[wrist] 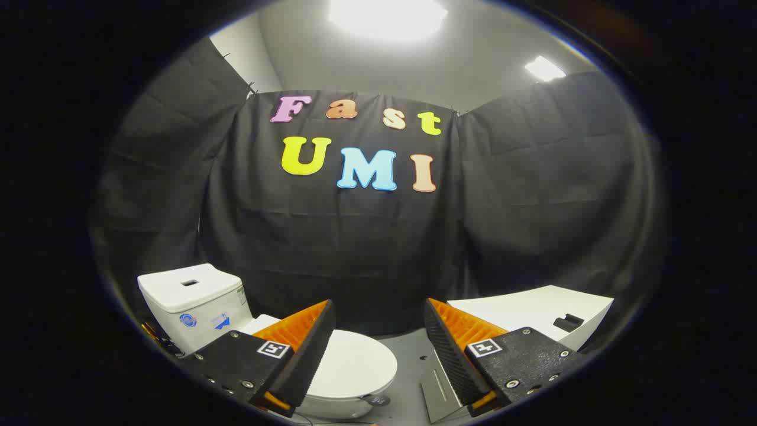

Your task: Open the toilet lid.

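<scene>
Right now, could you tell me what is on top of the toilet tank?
The tank top carries a small dark flush button. The lid is closed, hiding the bowl. The gripper is open.

A white toilet (331, 378) sits at the lower left of the frame, its oval lid (355, 364) lying flat and closed, tank (192, 305) behind.

Your camera rides on the claw (374, 331), looks forward and slightly down, near the toilet (355, 367), facing the booth wall (355, 248).
</scene>
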Demonstrator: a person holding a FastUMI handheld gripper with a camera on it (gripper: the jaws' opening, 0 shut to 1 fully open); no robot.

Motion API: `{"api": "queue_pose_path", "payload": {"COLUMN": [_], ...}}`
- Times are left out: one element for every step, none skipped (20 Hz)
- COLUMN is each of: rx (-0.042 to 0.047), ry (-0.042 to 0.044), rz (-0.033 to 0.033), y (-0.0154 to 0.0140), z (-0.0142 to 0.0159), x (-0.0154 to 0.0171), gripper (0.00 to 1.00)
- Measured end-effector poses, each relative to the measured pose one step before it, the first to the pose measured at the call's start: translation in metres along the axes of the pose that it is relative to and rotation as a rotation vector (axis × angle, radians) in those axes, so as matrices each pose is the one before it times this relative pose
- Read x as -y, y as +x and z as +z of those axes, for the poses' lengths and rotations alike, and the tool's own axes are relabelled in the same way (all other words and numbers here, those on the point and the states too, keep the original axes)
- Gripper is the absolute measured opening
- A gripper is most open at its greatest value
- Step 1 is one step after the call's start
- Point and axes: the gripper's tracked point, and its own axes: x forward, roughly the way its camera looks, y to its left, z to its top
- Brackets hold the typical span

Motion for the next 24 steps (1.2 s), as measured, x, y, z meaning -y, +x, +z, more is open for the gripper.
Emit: {"api": "queue_pose_path", "payload": {"rx": [-0.00663,0.00004,0.00418,0.00424,0.00314,0.00008,-0.00407,-0.00486,-0.00810,-0.00906,-0.01048,-0.00870,-0.00378,-0.00040,0.00277,0.00161,0.00040,0.00148,-0.00036,-0.00260,-0.00786,-0.01666,-0.01710,-0.00920], "ry": [-0.01152,-0.01185,-0.00703,-0.00263,-0.00412,-0.00740,-0.01066,-0.00883,-0.00528,-0.00572,-0.00797,-0.00691,-0.00057,0.00510,0.00739,0.00560,0.00391,0.00309,0.00417,0.00220,-0.00549,-0.01396,-0.01456,-0.00774], "rz": [0.00379,0.00303,0.00712,0.01210,0.00499,-0.00185,-0.00299,-0.00341,-0.00275,-0.00091,-0.00117,0.00231,0.00224,0.00080,0.00058,-0.00258,-0.00460,-0.00290,-0.00149,-0.00139,-0.00338,-0.00944,-0.00487,0.00282], "y": [0.00065,0.00068,0.00107,-0.00018,0.00059,0.00109,-0.00036,-0.00014,0.00165,0.00071,0.00102,0.00000,-0.00114,0.00011,-0.00003,0.00014,0.00098,0.00011,0.00094,0.00036,0.00161,0.00183,0.00086,0.00041], "z": [-0.00220,-0.00003,0.00185,0.00165,-0.00014,-0.00057,-0.00222,-0.00109,-0.00247,-0.00201,-0.00352,-0.00200,-0.00035,0.00068,0.00057,0.00136,-0.00079,0.00062,-0.00109,-0.00041,-0.00405,-0.00434,-0.00452,-0.00174], "x": [-0.00266,-0.00149,-0.00175,-0.00414,-0.00146,0.00080,0.00102,0.00056,0.00029,-0.00035,-0.00019,-0.00061,-0.00015,0.00062,0.00023,0.00037,0.00162,0.00101,0.00007,0.00005,0.00020,0.00200,0.00053,-0.00192], "gripper": [0.93,0.93,0.93,0.93,0.93,0.93,0.93,0.93,0.93,0.93,0.93,0.93,0.93,0.93,0.93,0.93,0.93,0.93,0.93,0.93,0.93,0.93,0.93,0.93]}}
